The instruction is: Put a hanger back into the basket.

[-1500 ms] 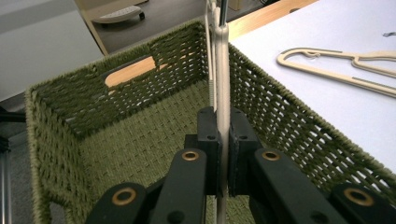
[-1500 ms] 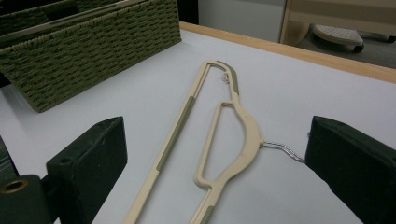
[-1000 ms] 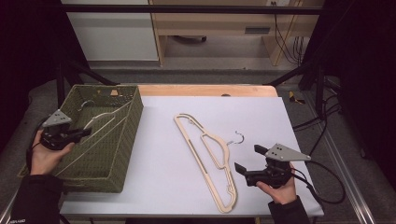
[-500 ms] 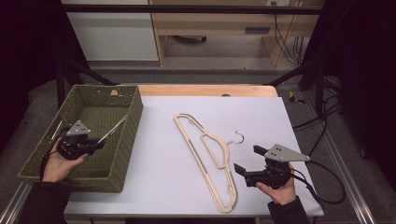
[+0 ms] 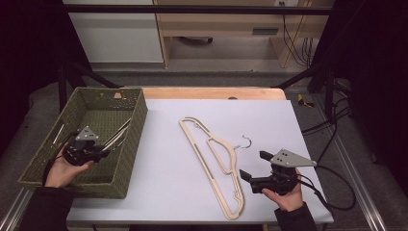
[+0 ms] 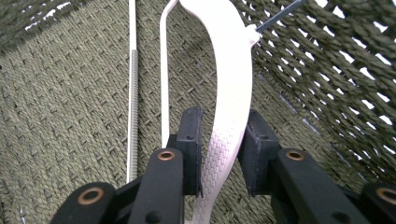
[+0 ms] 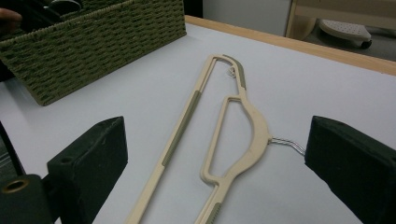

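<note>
Left gripper [image 6: 219,149] is sitting low inside the woven basket [image 5: 134,126], jaws parted narrowly around the white hanger [image 6: 231,88]. They have just been opening, and the left pad [image 6: 191,140] now stands off the hanger while the right one still looks close against it. I'm reading that as a release in progress, not a grip.

From those pads the white hanger's shoulder is running straight ahead and away, long axis along the basket floor towards its far wall, with the wire hook [image 6: 275,16] sticking out ahead and to the right against the side weave. A thin bar [image 6: 132,88] is lying parallel just left of the jaws — it looks like the hanger's lower rail, though I can't tell for sure.

Right gripper [image 7: 215,163] is hovering over the white table [image 5: 298,120], jaws spread wide, holding nothing. The beige hanger [image 7: 254,126] is lying flat between and just ahead of them, its metal hook [image 7: 287,143] pointing at the right jaw. Its long axis is running away from the fingers, angled up-left towards the basket's near corner.

Progress, as I'm judging it — one hanger is effectively in the basket, pending a clean let-go. The beige one is still untouched on the table: grip, carry and drop all remaining.
</note>
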Demonstrator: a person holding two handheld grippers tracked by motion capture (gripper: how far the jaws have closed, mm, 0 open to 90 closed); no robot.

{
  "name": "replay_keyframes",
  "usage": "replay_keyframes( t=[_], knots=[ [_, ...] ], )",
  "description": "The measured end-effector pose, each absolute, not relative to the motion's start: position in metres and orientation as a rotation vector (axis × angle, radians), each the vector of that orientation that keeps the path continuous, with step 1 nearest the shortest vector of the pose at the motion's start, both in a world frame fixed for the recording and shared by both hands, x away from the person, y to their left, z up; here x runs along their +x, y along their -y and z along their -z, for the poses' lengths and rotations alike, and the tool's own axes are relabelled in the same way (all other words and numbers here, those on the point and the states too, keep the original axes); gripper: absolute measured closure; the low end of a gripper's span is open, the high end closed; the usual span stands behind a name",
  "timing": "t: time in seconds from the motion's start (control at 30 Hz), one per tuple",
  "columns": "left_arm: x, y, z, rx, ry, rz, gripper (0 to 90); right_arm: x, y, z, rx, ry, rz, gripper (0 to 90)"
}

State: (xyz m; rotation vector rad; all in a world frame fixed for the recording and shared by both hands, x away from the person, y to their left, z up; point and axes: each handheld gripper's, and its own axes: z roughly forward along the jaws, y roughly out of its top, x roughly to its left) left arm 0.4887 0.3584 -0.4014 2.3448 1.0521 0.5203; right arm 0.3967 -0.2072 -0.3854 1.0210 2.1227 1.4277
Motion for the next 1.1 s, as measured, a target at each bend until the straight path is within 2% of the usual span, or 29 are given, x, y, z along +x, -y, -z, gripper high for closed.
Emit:
replay_keyframes(
  t=[0.2,0.37,0.47,0.67,0.83,1.1],
  knots=[
    [0.486,-0.359,0.397,2.305,-1.039,-0.549,63.0,0.396,0.207,0.385,1.028,-2.113,-1.434,6.4],
    [0.480,-0.364,0.382,2.210,-1.023,-0.601,44.5,0.396,0.209,0.383,1.029,-2.098,-1.445,6.6],
    [0.473,-0.368,0.369,2.106,-1.026,-0.624,30.3,0.396,0.210,0.382,1.044,-2.080,-1.469,6.7],
    [0.456,-0.368,0.342,1.935,-0.993,-0.648,13.8,0.398,0.208,0.384,1.069,-2.080,-1.469,7.2],
    [0.439,-0.352,0.325,1.855,-0.932,-0.660,8.0,0.402,0.204,0.388,1.109,-2.123,-1.443,10.4],
    [0.411,-0.306,0.320,1.766,-0.830,-0.611,5.9,0.405,0.201,0.397,1.128,-2.180,-1.336,15.3]
  ],
)
